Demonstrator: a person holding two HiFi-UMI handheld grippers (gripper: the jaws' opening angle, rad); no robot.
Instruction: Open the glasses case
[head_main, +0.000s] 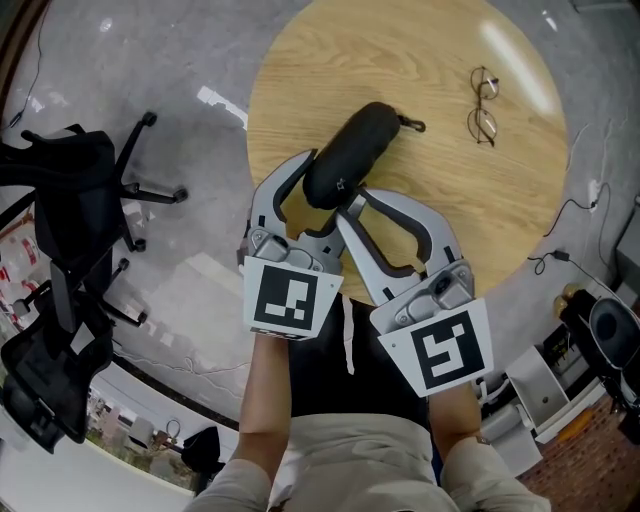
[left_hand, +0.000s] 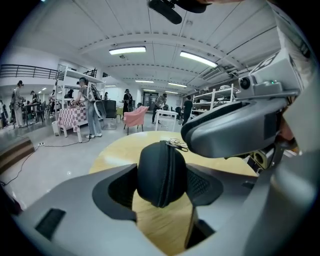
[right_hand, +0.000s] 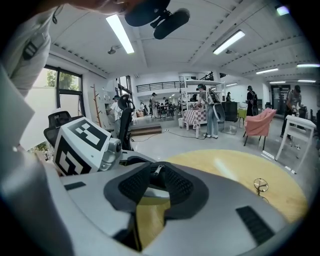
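Glasses case (head_main: 350, 150): black, zipped shut, lying on the round wooden surface (head_main: 450, 230), glasses (head_main: 483, 105) to its right.
Left gripper (left_hand: 161, 180): fingers (left_hand: 116, 187) clasp the case's near end.
Right gripper (right_hand: 156, 176): fingers (right_hand: 131, 186) pinch the zip pull (right_hand: 157, 169) there.
Handling: probably light, stiff-shelled, grippy fabric; hold the body, draw the pull.

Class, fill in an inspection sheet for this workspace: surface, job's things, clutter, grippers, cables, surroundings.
Surface: round wooden table, holding only two things.
Job's things: black case, zip looks closed, near end by the table's edge.
Clutter: glasses, lying apart from the case.
Grippers: left gripper clamps the case's near end; right gripper pinches the zip pull.
Cables: one cable on the floor right of the table.
Surroundings: office chairs at left; open hall with people and shelving.
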